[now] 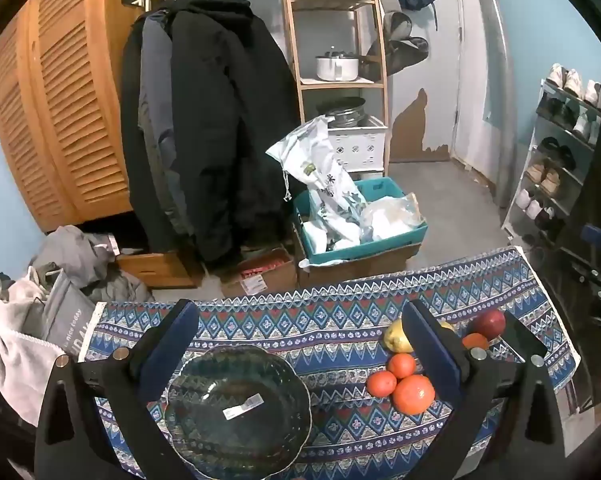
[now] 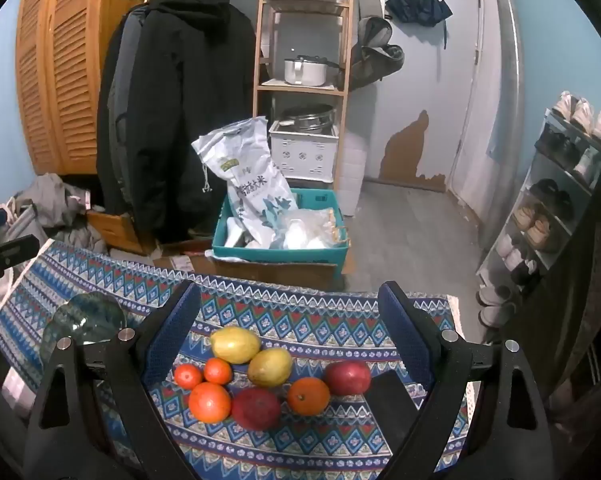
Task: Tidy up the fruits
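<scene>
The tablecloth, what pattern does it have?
Blue geometric bands with red and white, on the tablecloth; clearest in the right wrist view.

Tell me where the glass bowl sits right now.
In the left wrist view the glass bowl sits empty on the patterned tablecloth, between the open left gripper's fingers, left of the orange fruits.

We have two fisheye views, each looking forward and downward along a gripper's fingers, close above a patterned tablecloth (image 1: 340, 320). Our left wrist view sits over the glass bowl (image 1: 236, 408), with the fruit (image 1: 404, 380) at its right. Our right wrist view sits over the fruit (image 2: 260, 376), the bowl (image 2: 84, 316) at its left. Both share the table, the black coats (image 1: 220, 120) and the wooden shelf (image 2: 304, 80) behind.
</scene>
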### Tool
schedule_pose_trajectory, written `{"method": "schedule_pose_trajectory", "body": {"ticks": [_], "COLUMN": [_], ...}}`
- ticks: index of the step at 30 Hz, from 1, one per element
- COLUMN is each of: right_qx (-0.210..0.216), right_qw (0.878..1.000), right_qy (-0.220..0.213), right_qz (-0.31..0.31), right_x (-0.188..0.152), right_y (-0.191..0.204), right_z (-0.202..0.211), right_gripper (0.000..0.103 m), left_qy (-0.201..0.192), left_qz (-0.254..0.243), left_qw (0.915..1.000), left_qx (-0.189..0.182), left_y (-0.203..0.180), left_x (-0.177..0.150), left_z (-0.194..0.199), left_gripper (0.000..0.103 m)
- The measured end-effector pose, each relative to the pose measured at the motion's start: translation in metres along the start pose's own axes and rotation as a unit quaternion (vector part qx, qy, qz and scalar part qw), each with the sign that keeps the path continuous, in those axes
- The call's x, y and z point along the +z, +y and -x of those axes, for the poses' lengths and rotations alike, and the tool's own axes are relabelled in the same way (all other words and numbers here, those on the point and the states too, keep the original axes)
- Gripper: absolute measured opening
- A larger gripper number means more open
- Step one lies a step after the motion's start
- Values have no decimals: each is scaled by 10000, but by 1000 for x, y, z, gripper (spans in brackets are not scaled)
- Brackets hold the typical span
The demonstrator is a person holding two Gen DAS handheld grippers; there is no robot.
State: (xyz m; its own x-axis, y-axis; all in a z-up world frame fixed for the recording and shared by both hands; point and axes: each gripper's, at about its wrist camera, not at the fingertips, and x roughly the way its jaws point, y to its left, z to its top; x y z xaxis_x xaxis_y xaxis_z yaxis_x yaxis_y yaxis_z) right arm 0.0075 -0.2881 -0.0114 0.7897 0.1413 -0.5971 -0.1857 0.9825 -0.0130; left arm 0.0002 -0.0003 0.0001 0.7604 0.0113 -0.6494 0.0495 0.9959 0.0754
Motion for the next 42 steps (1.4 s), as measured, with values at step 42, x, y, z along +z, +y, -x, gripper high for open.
{"method": "schedule_pose_trajectory", "body": {"ticks": [42], "right_qx": [-34], "right_qw": [10000], "right_qy": [37], "right_qz": [35], "right_x": [-2], "right_y": [0], "right_z": [-1], "right_gripper": [89], "left_qy": [-31], "left_qz": [147], "left_qw": [9998], "left_qx": [-152], "left_y": [5], "left_x": [-4], "left_z": [-1], "left_gripper": [103]}}
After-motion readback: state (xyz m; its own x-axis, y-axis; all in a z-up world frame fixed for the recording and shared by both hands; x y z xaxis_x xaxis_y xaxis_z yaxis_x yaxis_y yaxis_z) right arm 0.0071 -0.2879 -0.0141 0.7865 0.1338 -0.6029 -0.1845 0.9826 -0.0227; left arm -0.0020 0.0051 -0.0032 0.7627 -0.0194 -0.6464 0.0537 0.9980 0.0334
